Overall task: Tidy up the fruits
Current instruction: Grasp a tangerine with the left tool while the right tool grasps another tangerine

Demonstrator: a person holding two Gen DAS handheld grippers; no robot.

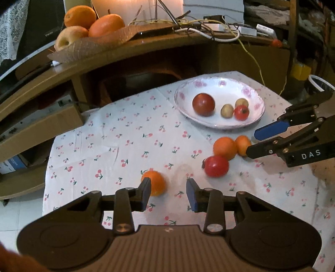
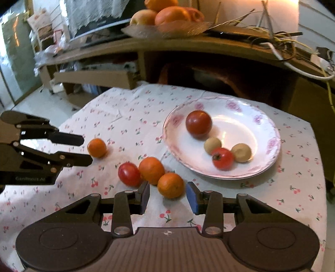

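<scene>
A white floral plate (image 1: 257, 98) (image 2: 270, 134) holds a dark red tomato (image 1: 203, 104) (image 2: 198, 124), a small red tomato (image 1: 241, 112) (image 2: 222, 158) and two tan round fruits (image 1: 227, 110) (image 2: 241, 152). On the cloth lie a lone orange (image 1: 156, 185) (image 2: 97, 147), a red tomato (image 1: 216, 166) (image 2: 129, 174) and two more oranges (image 1: 225, 147) (image 2: 170, 185). My left gripper (image 1: 168, 193) is open, its left pad beside the lone orange. My right gripper (image 2: 167, 194) is open with the nearest orange just ahead of its pads.
The table has a cherry-print cloth (image 1: 117, 146) (image 2: 129, 117). Behind it stands a wooden shelf (image 1: 146, 48) with a tray of large oranges and an apple (image 1: 92, 23) (image 2: 167, 14) and tangled cables (image 1: 209, 29). Cardboard boxes (image 1: 41, 125) sit at the left.
</scene>
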